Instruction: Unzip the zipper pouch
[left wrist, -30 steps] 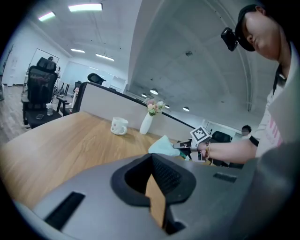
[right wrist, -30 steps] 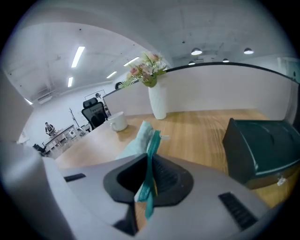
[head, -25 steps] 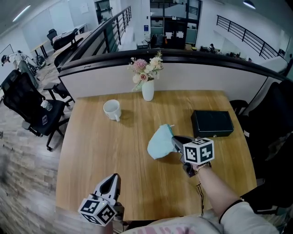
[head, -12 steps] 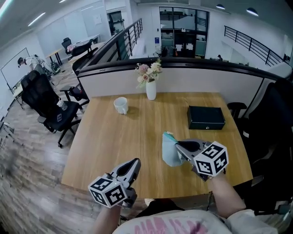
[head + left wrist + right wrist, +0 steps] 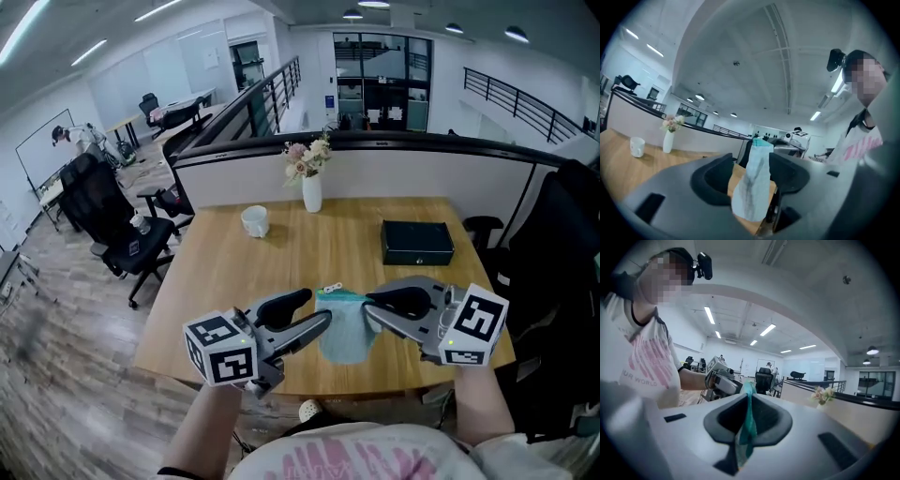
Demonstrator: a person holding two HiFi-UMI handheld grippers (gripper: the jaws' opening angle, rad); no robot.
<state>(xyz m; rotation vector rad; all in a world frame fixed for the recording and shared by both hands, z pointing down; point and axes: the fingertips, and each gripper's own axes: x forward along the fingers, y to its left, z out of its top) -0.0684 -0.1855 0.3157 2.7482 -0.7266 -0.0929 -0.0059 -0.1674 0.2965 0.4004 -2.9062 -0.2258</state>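
Since a second ago: lifted the zipper pouch (image 5: pixel 345 330) from low over the table (image 5: pixel 225 281) to well above its near edge. Brought the left tool (image 5: pixel 317 307), then shut and well apart by the near edge, up to the pouch.

Now hangs the pale teal pouch in the air between the two tool tips, clear of the table. Pinches its right edge in the right tool (image 5: pixel 370 311); in the right gripper view, jaws of that tool (image 5: pixel 749 416) closed narrow on a fold of teal fabric (image 5: pixel 746 437). Has just been opening the left tool's jaws: stand wide now, with the pouch (image 5: pixel 752 187) between them in the left gripper view, a gap showing on one side, not clamped.

Holds both tools about level and tip to tip, left pointing toward the right, right pointing back at it and tilted a little downward. Forearms rising from the bottom of the head view, marker cubes toward the body.

Farther back on the table: a white mug (image 5: pixel 254 220), a vase of flowers (image 5: pixel 312 192), a black box (image 5: pixel 416 242).
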